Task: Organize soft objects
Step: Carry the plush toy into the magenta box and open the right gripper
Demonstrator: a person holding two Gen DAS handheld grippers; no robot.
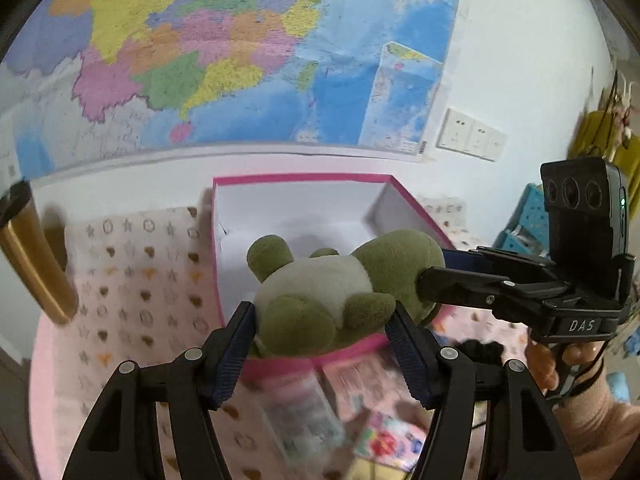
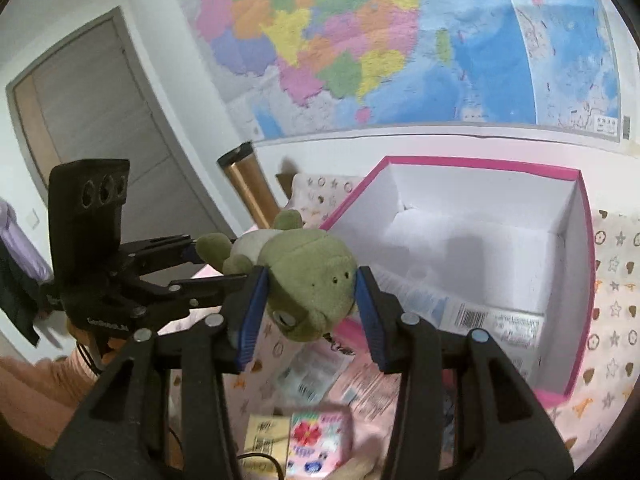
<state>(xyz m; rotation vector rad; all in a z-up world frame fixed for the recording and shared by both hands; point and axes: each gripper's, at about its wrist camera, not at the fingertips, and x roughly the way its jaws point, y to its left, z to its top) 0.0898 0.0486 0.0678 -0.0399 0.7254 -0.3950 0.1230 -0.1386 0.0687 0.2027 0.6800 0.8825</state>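
Both tools, left (image 1: 324, 334) and right (image 2: 308, 312), clamped on plush frog (image 1: 336, 292) above pink box (image 2: 584, 280) near rim.

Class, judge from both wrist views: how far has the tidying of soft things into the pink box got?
Done: nothing soft shows inside the pink box; only a barcoded packet lies there.
In hand: the green plush frog is held in the air at the box's edge, the left claw at its body, the right claw at its head.
Left: lowering it in and releasing.
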